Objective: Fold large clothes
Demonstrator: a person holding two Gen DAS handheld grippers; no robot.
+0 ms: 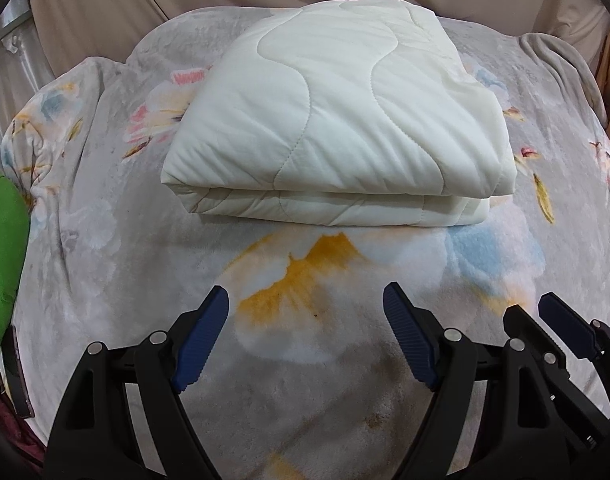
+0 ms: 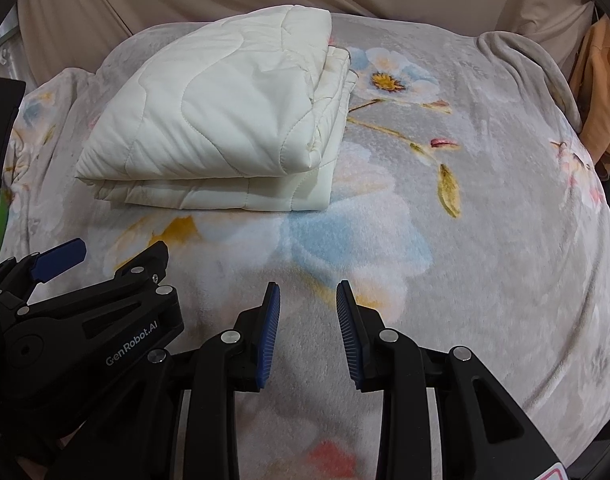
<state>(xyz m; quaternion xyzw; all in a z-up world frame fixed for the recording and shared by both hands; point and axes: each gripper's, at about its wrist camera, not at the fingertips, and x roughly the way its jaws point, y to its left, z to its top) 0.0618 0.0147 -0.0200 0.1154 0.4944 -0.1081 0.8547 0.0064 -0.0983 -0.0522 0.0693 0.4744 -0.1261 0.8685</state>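
Folded cream quilt (image 1: 337, 120) lying on the floral blanket (image 1: 125, 260) of the bed.

The quilt sits in the upper centre of the left view; the left tool (image 1: 305, 308) and right tool (image 2: 308, 300) hover below it, fingers apart, gripping nothing.

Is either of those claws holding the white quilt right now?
No, the left gripper and right gripper both hang open above the floral blanket, short of the white quilt.

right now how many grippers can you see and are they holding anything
2. The left gripper hangs open over the floral blanket, short of the folded white quilt. The right gripper sits beside it to the right, jaws apart, also empty. Neither touches the quilt.
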